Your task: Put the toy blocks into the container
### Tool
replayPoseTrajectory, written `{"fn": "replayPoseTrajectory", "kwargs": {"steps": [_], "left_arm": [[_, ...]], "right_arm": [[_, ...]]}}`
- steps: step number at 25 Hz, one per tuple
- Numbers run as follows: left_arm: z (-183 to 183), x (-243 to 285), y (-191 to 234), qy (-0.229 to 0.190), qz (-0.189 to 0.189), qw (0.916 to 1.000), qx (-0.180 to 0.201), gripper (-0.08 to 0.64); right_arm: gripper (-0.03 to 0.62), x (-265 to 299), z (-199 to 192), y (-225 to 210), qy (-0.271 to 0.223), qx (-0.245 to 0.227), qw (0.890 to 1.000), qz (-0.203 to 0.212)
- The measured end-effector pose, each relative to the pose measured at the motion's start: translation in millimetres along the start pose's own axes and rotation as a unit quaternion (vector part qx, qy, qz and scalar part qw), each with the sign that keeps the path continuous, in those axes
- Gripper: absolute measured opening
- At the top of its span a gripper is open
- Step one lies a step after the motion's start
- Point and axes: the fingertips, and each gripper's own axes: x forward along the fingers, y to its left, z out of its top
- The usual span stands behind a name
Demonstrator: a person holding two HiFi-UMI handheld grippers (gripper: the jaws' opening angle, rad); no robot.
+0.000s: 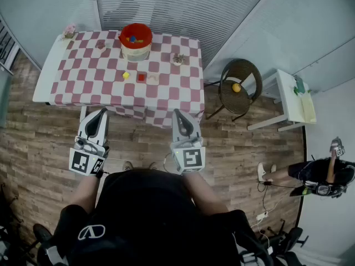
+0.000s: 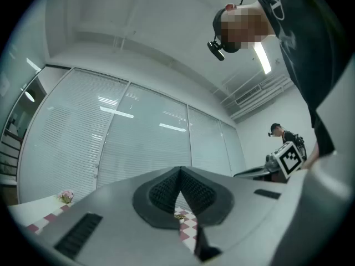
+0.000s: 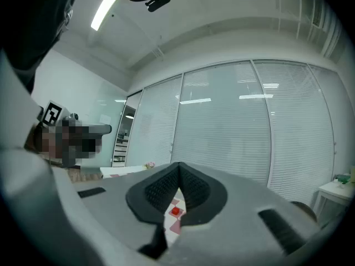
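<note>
Approach stage: left tongs (image 1: pixel 101 111) and right tongs (image 1: pixel 178 113) both closed, empty, short of table (image 1: pixel 166 96). Open before reaching red block (image 1: pixel 141 77); pale piece (image 1: pixel 153 78) beside it possibly another block.

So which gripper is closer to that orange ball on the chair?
Right. The right gripper has the orange ball ahead and to its right, on the chair; the left gripper is farther off, on the right gripper's other side.

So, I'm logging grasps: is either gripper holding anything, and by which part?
Nothing is held: the left gripper and right gripper are both shut and empty.
</note>
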Motion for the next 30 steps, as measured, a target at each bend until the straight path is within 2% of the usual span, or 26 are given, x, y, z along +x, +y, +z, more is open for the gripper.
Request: {"fn": "replayPoseTrajectory", "kwargs": {"steps": [12, 16, 17, 18, 21, 30], "left_arm": [[1, 2, -3, -0.002, 0.001, 1.0000, -0.003, 0.005], [-7, -4, -2, 0.006, -0.008, 0.9999, -0.008, 0.005], [-12, -6, 0, 0.012, -0.012, 0.9998, -0.009, 0.005], [-13, -7, 2, 0.012, -0.014, 0.9998, -0.010, 0.005], [-5, -1, 11, -0.001, -0.018, 0.9998, -0.006, 0.005], [-22, 3, 57, -0.009, -0.049, 0.9984, -0.028, 0.005]], "right_arm": [[0.000, 2, -1, 0, 0.001, -0.003, 1.000, 0.005], [0.016, 1, 5, -1, -0.033, 0.007, 0.999, 0.004], [0.058, 3, 5, -2, -0.036, 0.009, 0.999, 0.000], [0.069, 5, 5, -2, -0.035, 0.011, 0.999, -0.002], [0.071, 11, 3, 5, -0.025, 0.004, 1.000, -0.006], [0.067, 40, -3, 30, 0.001, -0.033, 0.999, -0.033]]}}
